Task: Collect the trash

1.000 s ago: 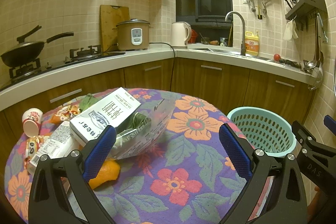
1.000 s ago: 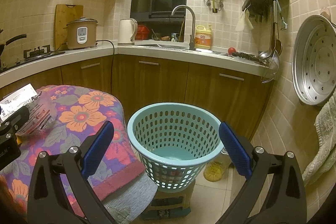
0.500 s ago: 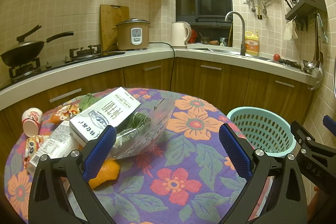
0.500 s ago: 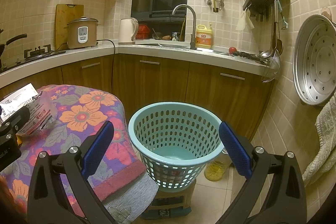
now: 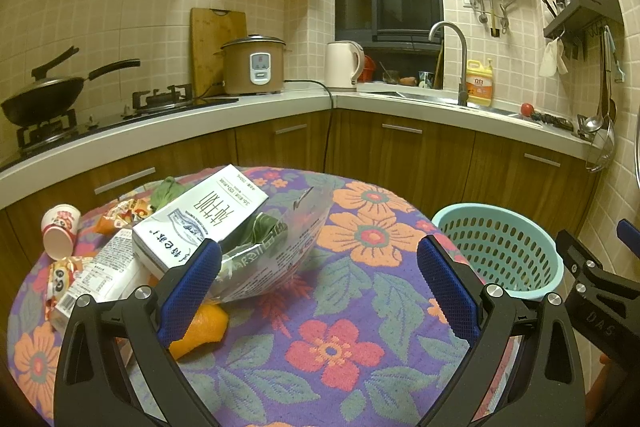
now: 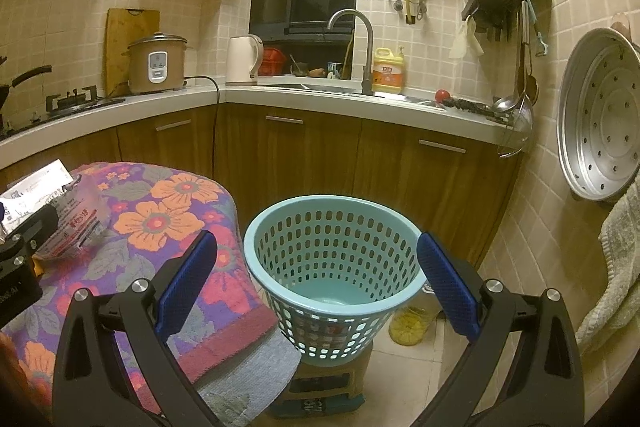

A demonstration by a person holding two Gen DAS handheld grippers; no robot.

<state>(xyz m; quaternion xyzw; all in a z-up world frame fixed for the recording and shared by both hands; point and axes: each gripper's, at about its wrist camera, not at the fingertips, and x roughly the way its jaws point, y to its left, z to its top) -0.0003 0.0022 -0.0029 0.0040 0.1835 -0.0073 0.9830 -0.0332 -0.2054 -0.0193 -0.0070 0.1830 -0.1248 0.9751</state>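
Both the left tongs [image 5: 318, 277] and the right tongs [image 6: 316, 281] gape wide, holding nothing. The milk carton [image 5: 198, 217] lies just ahead-left of the left tongs on the desk [image 5: 360, 327], atop a crinkly bag [image 5: 276, 259]. The carton looks light and stiff (probably empty), best pinched across its narrow sides. The basket [image 6: 334, 267] sits between the right tongs.

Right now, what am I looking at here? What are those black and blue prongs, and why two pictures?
No robot: a person holds a two-finger gripper in each hand, each with a camera looking along its fingers. The left gripper faces a table under a flowered cloth with trash on it: a white carton, a clear plastic bag, orange peel, a paper cup. The right gripper faces a pale blue basket beside the table, which looks empty. Both grippers are open, holding nothing.
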